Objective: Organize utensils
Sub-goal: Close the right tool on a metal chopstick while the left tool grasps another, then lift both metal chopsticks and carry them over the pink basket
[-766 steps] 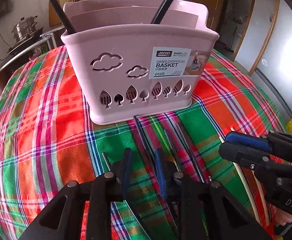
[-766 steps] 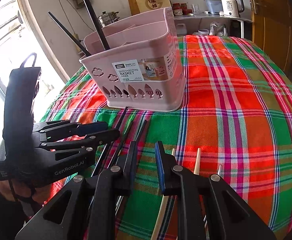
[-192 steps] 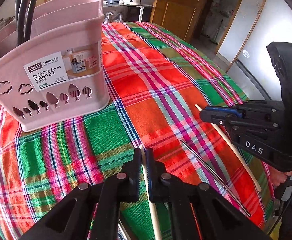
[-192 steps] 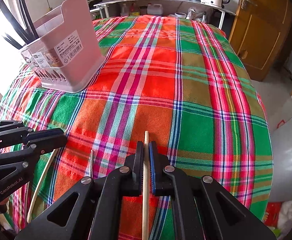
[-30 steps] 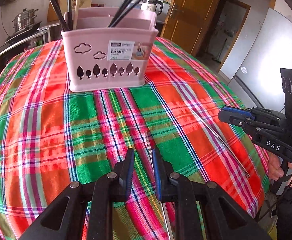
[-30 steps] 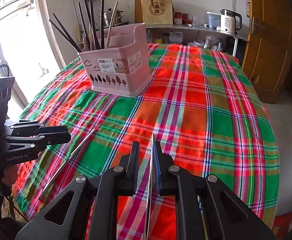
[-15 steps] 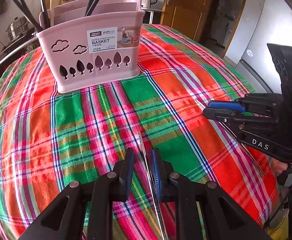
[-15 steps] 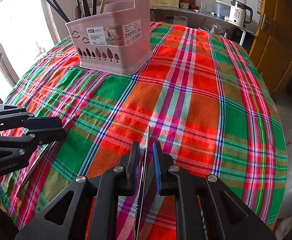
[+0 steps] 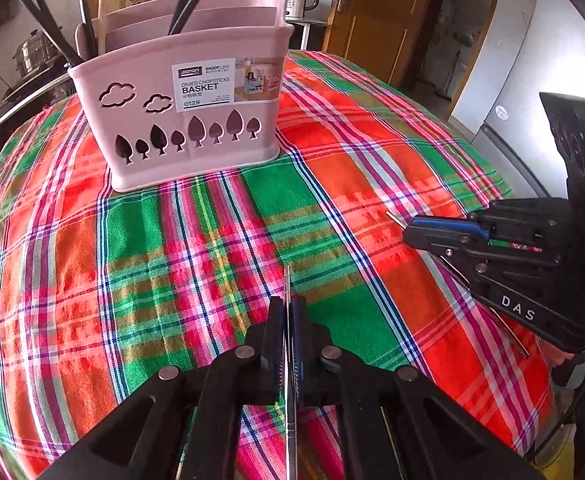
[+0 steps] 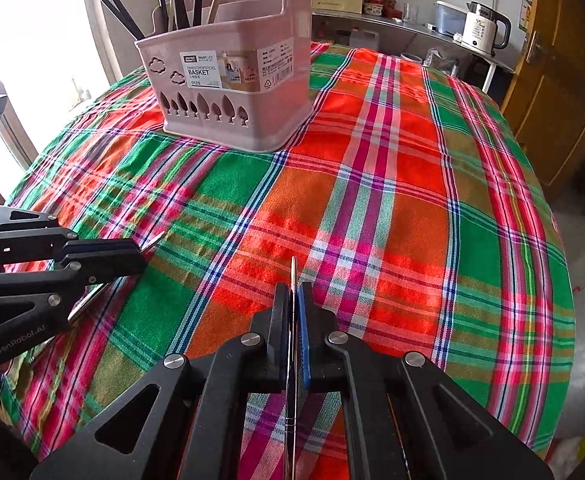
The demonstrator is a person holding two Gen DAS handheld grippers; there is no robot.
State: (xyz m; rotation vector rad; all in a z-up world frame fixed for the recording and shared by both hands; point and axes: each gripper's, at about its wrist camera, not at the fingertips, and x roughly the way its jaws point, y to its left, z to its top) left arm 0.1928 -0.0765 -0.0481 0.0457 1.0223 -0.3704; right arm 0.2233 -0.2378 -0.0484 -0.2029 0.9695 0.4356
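Note:
A pink divided chopsticks basket [image 9: 188, 104] [image 10: 232, 92] stands on the plaid tablecloth with several black and pale chopsticks upright in it. My left gripper [image 9: 288, 308] is shut on a thin metal chopstick [image 9: 287, 280] lying low over the cloth; it also shows at the left of the right wrist view [image 10: 132, 252]. My right gripper [image 10: 293, 296] is shut on a second metal chopstick [image 10: 293, 272]; it also shows at the right of the left wrist view [image 9: 412, 232].
The round table's plaid cloth [image 10: 392, 208] drops off at its edges. A counter with an electric kettle [image 10: 486, 28] and a wooden door [image 10: 564, 92] stand behind. A steel pot [image 9: 32, 56] sits at the far left.
Both grippers' jaws have closed from slightly apart onto the metal chopsticks lying between them. Both have moved a little nearer to the basket.

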